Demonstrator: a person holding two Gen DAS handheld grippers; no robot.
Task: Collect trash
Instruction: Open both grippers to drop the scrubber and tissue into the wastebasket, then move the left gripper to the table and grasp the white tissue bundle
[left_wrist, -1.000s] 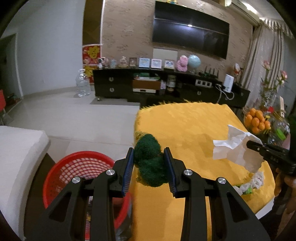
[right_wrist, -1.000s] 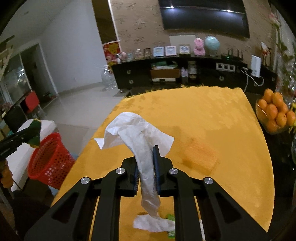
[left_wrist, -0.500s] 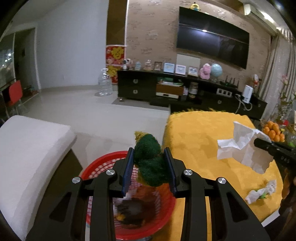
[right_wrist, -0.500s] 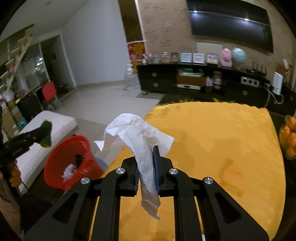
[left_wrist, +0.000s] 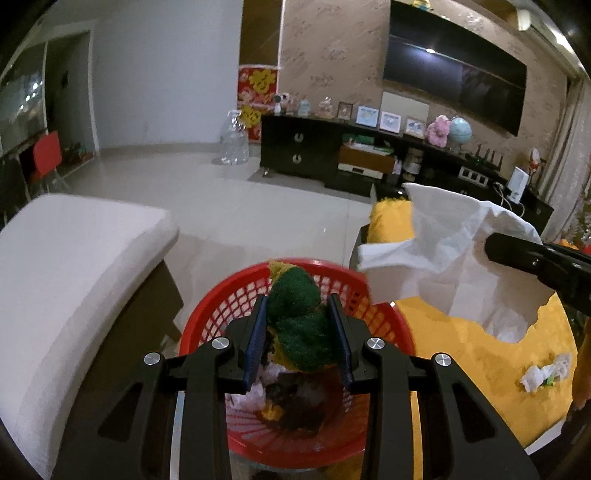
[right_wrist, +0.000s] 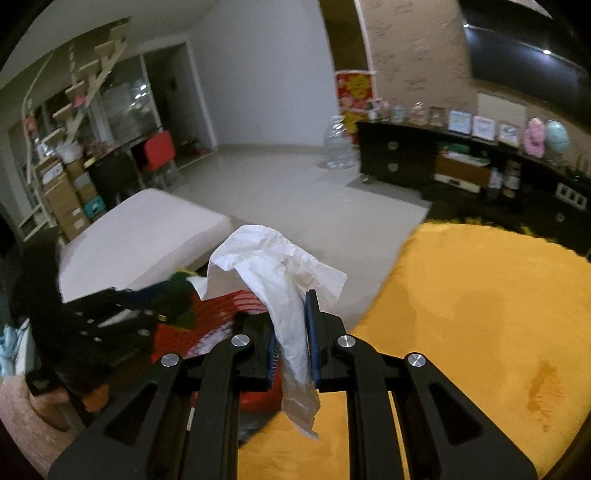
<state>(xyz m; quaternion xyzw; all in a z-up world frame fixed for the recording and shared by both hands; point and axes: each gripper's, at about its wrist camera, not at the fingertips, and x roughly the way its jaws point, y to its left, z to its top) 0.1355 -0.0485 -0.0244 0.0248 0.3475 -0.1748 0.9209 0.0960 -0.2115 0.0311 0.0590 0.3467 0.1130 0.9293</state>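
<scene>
1. The left gripper (left_wrist: 300, 334) hung right over the red basket (left_wrist: 218, 312), its jaws pinching a green scourer (left_wrist: 301, 321) (yellow showed on its back edge) squarely between the blue pads (left_wrist: 255, 343).
2. The scourer bulged above the fingertips, and its lower lobe sat between the jaws.
3. Down in the basket lay dark scraps and pale crumpled bits.
4. The right gripper (right_wrist: 291, 338) had its jaws pressed on a white tissue (right_wrist: 275, 266); the sheet billowed above the fingertips and a tail drooped below them.
5. That tissue hung at the edge of the yellow table (right_wrist: 480, 295), beside the basket rim (right_wrist: 221, 306).
6. One small crumpled wad (left_wrist: 543, 374) lay on the table, well apart from both grippers.
7. A white cushion (left_wrist: 74, 251) sat just left of the basket.
</scene>
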